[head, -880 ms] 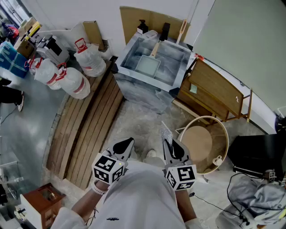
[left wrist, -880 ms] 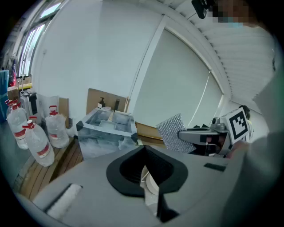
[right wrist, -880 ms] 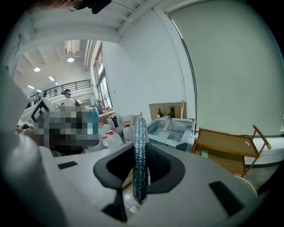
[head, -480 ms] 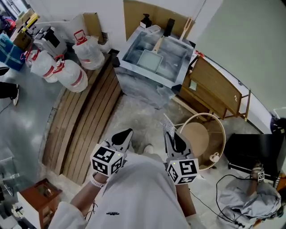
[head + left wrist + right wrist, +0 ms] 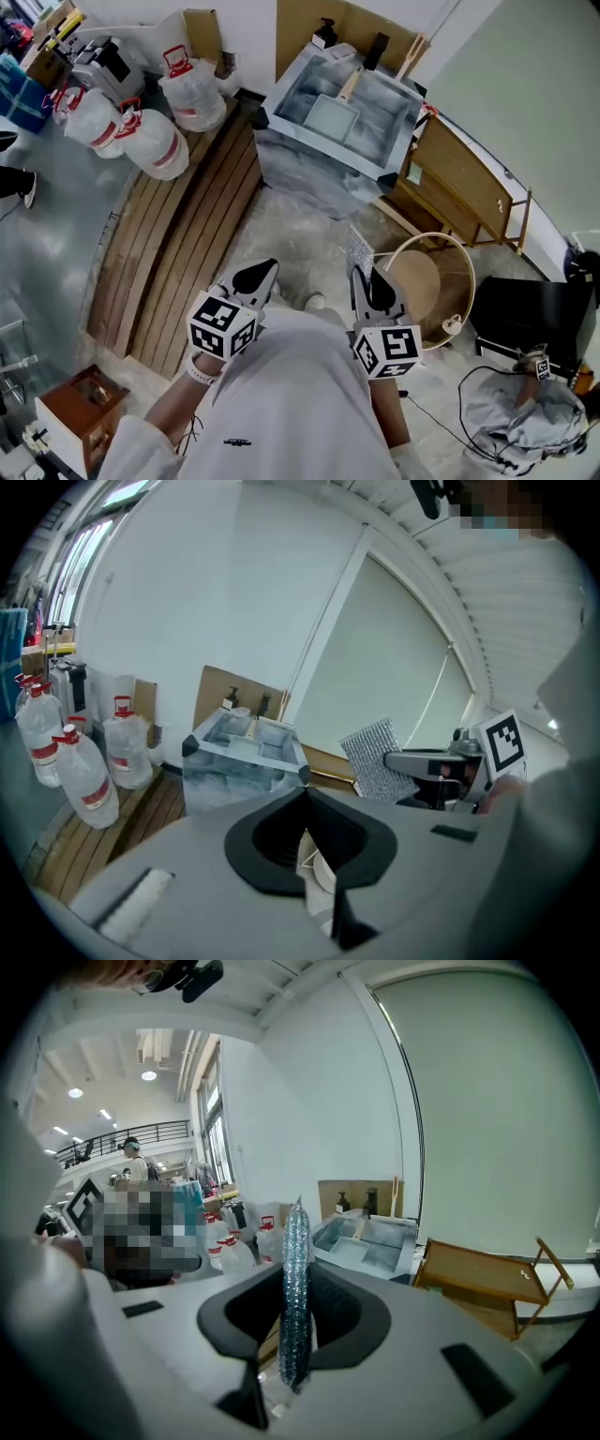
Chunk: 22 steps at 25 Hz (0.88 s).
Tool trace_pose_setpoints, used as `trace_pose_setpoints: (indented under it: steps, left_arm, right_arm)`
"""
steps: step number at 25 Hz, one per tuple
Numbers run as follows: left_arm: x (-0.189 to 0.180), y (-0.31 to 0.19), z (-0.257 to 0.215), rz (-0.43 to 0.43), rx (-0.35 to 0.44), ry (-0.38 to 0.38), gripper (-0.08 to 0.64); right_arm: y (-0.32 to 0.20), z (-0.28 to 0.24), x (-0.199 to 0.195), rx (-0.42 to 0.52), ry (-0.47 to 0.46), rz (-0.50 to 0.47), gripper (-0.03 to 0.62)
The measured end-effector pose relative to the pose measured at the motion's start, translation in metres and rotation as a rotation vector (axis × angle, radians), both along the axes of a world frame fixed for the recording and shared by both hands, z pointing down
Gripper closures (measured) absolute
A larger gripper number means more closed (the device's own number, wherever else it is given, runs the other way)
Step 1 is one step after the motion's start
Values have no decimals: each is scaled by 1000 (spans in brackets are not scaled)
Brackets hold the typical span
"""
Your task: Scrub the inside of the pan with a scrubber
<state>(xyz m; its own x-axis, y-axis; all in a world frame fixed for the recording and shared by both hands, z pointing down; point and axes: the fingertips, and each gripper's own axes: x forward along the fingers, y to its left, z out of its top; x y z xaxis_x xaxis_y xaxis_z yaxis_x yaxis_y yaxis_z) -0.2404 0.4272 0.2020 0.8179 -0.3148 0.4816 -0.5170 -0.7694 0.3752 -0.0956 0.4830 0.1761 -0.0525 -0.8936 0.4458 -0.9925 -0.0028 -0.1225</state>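
Closest to you, the left gripper (image 5: 269, 267) has its fingers clenched on nothing; in its own view they meet at the tips with only the floor showing behind them. Beside it, the right gripper (image 5: 361, 273) grasps the scrubber (image 5: 356, 251), a silvery mesh pad pinched edge-on between the fingers and standing up above them. Both tools sit close to your body over the pale floor, held much as they were a moment ago, so the grip has not changed. What has changed is your view: the plank flooring (image 5: 178, 234) and the water bottles (image 5: 155, 145) have slid toward the upper left, and the sink basin (image 5: 309, 178) now lies a little further right and higher than before, so you appear to be turning or stepping toward it. The pan (image 5: 333, 117) rests inside that basin, its handle pointing to the far rim, well apart from both grippers. Scrubbing has not begun; you still have to close the gap and bring the scrubber down into the pan.
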Motion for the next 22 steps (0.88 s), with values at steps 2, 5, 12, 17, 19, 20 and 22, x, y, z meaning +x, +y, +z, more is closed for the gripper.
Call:
trace_pose_setpoints:
  steps: [2,5,12,17,19,20,22]
  left_arm:
    - [-5,-8,2,15,0,1,554]
    - [-11,-18,5,43,-1,7,555]
    - [-23,-40,15,78,-19,13,555]
    - [-19,-63,18,72,-23,11,555]
    - [-16,-75,18,61,-23,13,555]
    - [-15,-81,17,55,-22,14,554]
    - [-12,-94,18,41,-24,13,554]
  right_arm:
    - [-6,1,-5,-4,2,15,534]
    - [-14,6,-11,-13,10,39,534]
    - [-34,11,-21,-30,23,84,534]
    - [-57,13,-13,-39,19,90,534]
    - [-68,14,-8,-41,22,85,534]
    - [-75,14,-6,-41,22,80,534]
    - [-90,16,-1,-45,18,70,534]
